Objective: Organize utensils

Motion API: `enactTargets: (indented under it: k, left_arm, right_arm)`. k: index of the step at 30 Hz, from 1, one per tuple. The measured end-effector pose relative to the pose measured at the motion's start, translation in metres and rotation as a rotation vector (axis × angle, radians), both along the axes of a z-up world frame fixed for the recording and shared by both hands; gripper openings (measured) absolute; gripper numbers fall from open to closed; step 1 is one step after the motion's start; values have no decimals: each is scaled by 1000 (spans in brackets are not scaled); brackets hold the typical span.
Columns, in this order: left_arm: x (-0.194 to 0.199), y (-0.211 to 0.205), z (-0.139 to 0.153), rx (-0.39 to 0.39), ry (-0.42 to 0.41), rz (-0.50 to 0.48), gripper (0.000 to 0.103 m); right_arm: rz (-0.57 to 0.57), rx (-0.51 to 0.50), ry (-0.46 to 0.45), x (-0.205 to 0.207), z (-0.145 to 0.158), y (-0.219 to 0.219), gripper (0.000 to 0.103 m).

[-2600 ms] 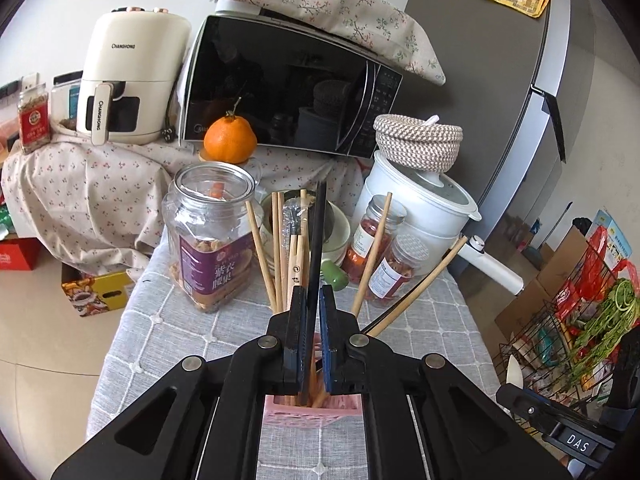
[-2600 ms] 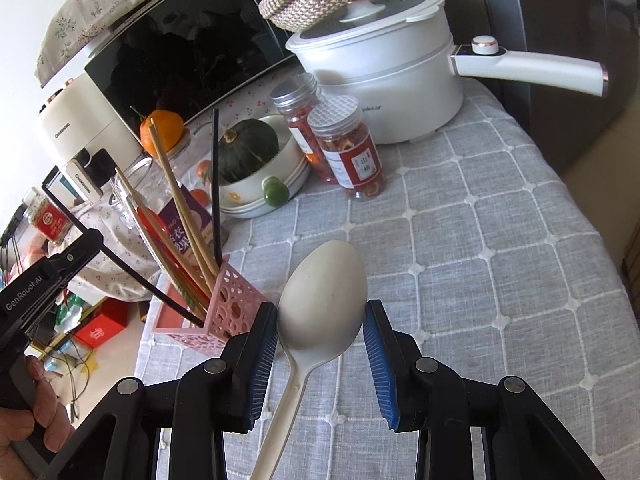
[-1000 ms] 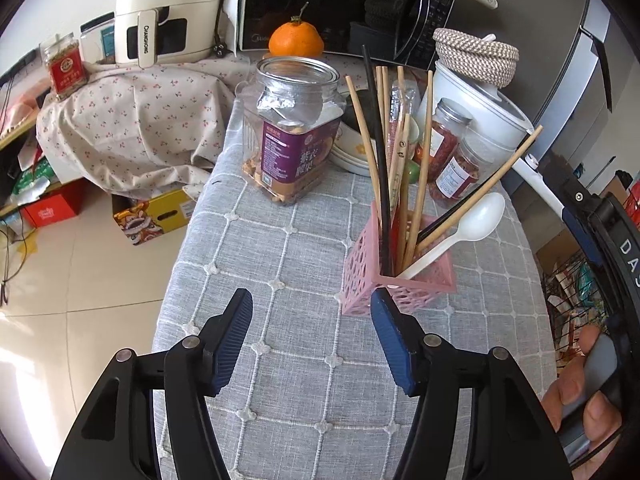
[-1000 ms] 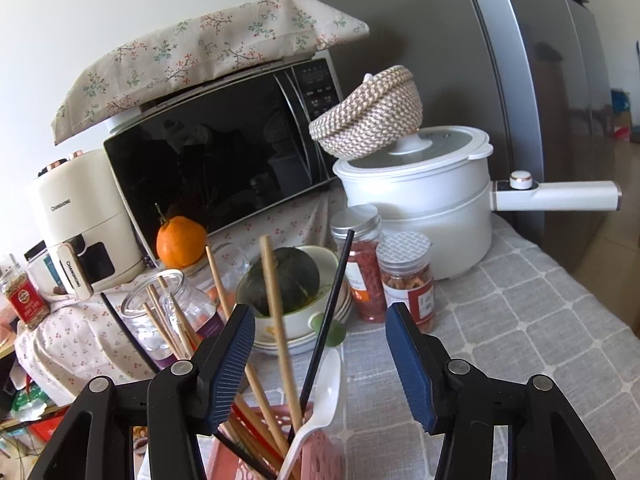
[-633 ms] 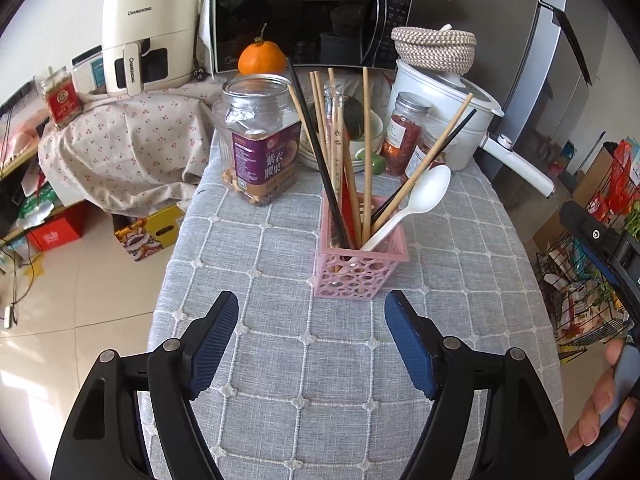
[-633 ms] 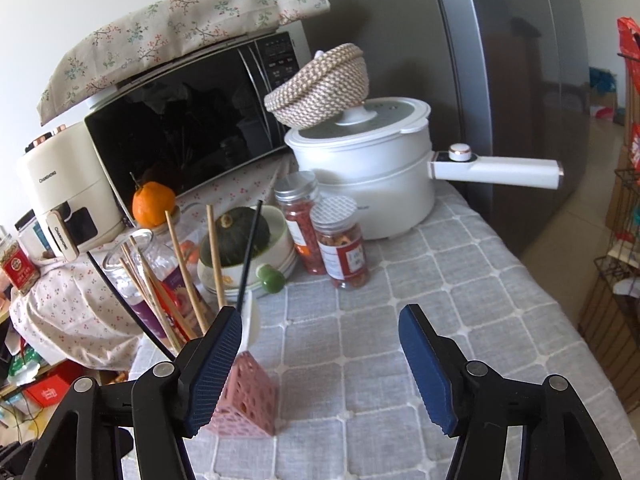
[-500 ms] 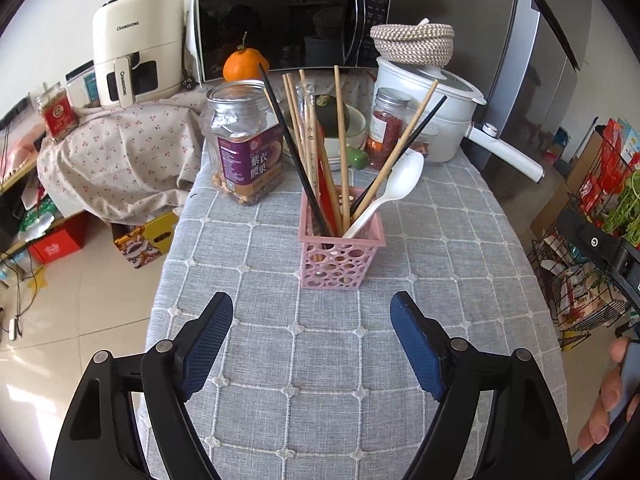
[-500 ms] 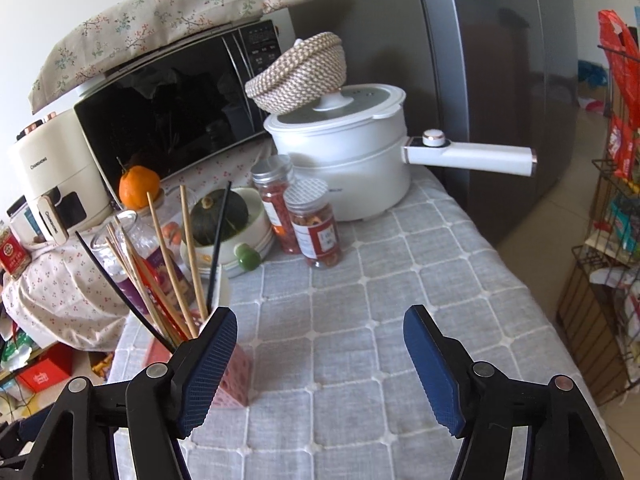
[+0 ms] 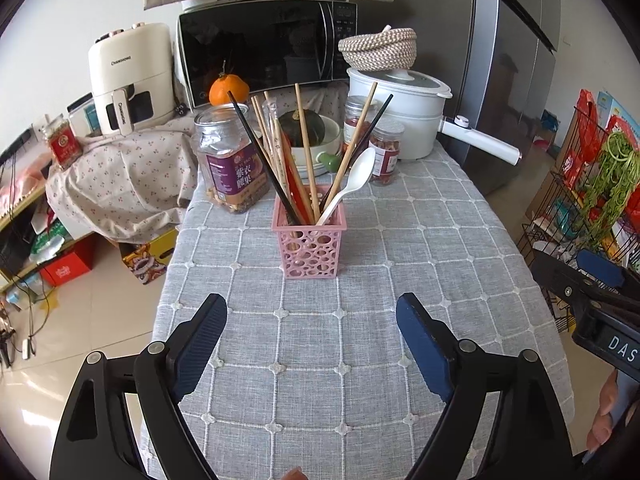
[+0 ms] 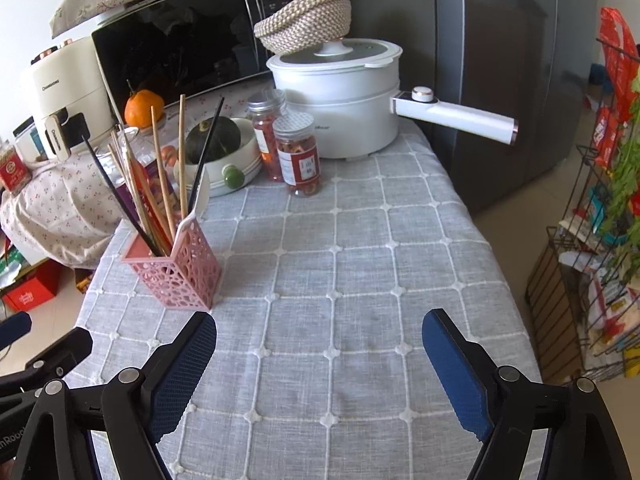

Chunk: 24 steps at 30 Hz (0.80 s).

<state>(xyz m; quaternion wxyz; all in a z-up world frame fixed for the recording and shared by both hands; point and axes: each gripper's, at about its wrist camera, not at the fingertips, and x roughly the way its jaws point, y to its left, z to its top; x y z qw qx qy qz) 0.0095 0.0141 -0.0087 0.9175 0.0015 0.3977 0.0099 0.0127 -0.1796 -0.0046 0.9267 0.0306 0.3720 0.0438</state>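
Jaws on left gripper [image 9: 312, 340] and right gripper [image 10: 320, 356] have just been opening, now wide apart, nothing between them. Pink perforated plastic holder [image 9: 309, 246] stands upright mid-table on grey checked tablecloth [image 9: 360, 344], holding wooden and black chopsticks [image 9: 304, 148] plus white plastic spoon [image 9: 352, 184]; a red item inside, probably more chopsticks.

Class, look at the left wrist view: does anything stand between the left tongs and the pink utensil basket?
Nothing visible does. Only bare grey tablecloth lies between the open left tongs and the pink basket, which already holds the chopsticks and white spoon.
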Motion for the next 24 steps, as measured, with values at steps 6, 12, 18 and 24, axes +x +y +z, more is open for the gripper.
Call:
enactTargets:
  k: [6, 12, 18, 24]
  left_arm:
    - [0, -4, 1, 0, -10, -2, 92]
    - [3, -7, 1, -1, -13, -1, 93]
    - [2, -8, 1, 7, -16, -5, 95]
    - [1, -7, 2, 8, -18, -3, 96]
  right_arm:
    - [-13, -3, 2, 1, 1, -8, 91]
    - [-23, 1, 2, 3, 2, -11, 91]
    - [-17, 2, 12, 4, 0, -10, 91]
    - [-15, -3, 16, 5, -2, -7, 91]
